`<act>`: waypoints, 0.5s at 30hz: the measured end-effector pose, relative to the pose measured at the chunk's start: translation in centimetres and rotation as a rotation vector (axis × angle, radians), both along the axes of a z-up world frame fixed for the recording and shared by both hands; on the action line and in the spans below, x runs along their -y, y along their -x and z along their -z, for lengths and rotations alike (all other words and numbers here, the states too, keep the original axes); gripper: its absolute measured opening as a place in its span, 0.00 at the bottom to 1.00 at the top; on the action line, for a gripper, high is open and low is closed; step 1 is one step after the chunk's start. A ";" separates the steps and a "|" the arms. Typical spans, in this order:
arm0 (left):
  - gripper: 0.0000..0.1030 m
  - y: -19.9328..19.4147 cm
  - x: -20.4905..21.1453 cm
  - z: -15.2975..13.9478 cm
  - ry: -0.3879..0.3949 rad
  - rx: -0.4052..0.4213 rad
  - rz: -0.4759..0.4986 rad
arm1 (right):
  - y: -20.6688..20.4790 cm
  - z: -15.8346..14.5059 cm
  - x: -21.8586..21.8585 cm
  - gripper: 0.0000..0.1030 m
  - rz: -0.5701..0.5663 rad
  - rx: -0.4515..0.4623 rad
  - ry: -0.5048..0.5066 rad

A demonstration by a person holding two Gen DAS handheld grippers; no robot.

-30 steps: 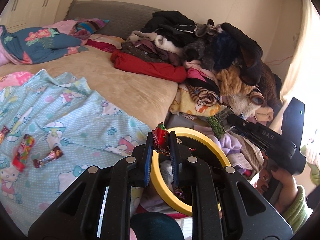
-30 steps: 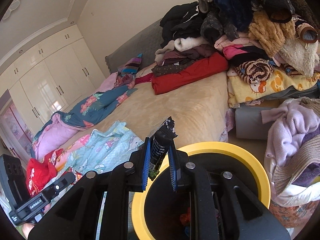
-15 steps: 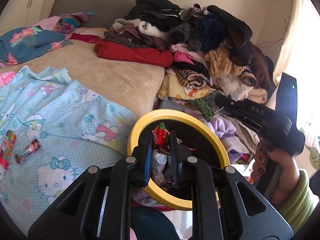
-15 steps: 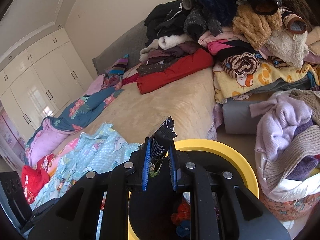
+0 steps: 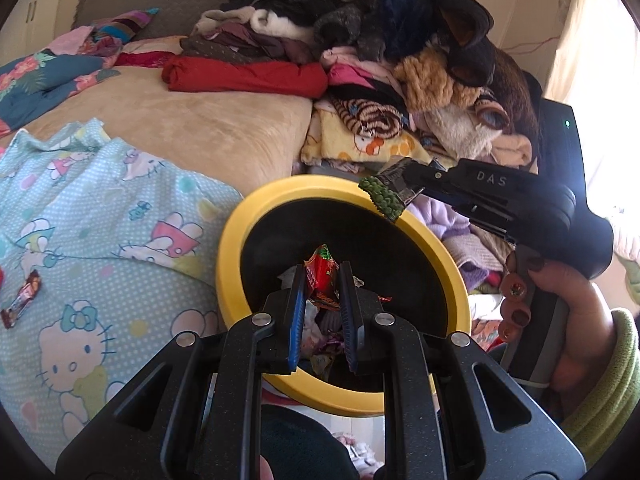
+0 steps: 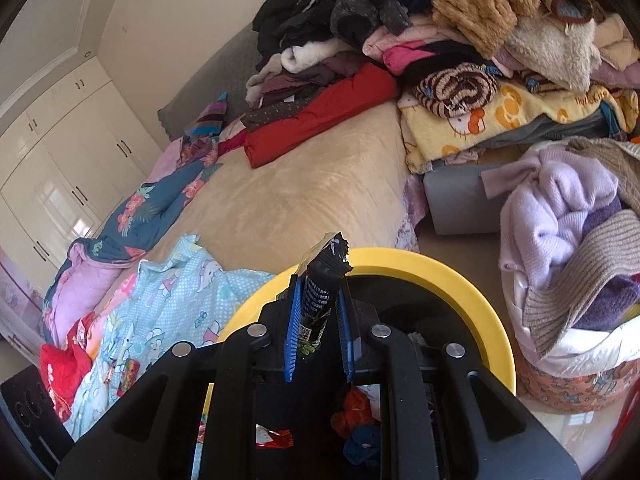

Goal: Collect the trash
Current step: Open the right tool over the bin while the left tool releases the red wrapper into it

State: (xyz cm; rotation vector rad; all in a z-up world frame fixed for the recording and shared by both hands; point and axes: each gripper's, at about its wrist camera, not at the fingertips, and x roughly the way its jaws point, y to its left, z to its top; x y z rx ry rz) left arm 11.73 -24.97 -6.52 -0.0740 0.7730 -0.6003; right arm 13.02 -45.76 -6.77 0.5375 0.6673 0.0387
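Observation:
My left gripper [image 5: 323, 280] is shut on a red snack wrapper [image 5: 322, 276] and holds it over the mouth of the black trash bin with a yellow rim [image 5: 232, 248]. Several wrappers lie inside the bin. My right gripper [image 6: 318, 296] is shut on a black wrapper [image 6: 320, 292] above the same bin's yellow rim [image 6: 460, 280]. The right gripper also shows in the left wrist view [image 5: 390, 194], over the bin's far rim, with the wrapper's green end sticking out. A small candy wrapper [image 5: 22, 298] lies on the blue Hello Kitty sheet [image 5: 100, 216].
The bin stands beside the bed [image 5: 208, 128]. A tall pile of clothes [image 5: 380, 52] covers the bed's far right side. A basket of knitwear [image 6: 568, 240] stands right of the bin. More wrappers [image 6: 128, 374] lie on the blue sheet. White wardrobes [image 6: 60, 152] stand at far left.
My left gripper has moved right, from the bed edge to over the bin's mouth, still holding the red wrapper. The right gripper has shifted slightly over the bin with its black wrapper.

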 end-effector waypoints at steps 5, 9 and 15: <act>0.11 -0.4 1.1 1.1 -0.021 -0.021 0.024 | -0.6 1.1 0.1 0.19 -0.010 -0.050 -0.024; 0.11 -1.0 1.8 1.7 -0.025 -0.039 0.036 | -0.8 1.7 0.1 0.20 -0.013 -0.080 -0.037; 0.11 -1.7 2.3 2.3 -0.033 -0.058 0.047 | -1.2 2.3 0.2 0.39 -0.013 -0.118 -0.047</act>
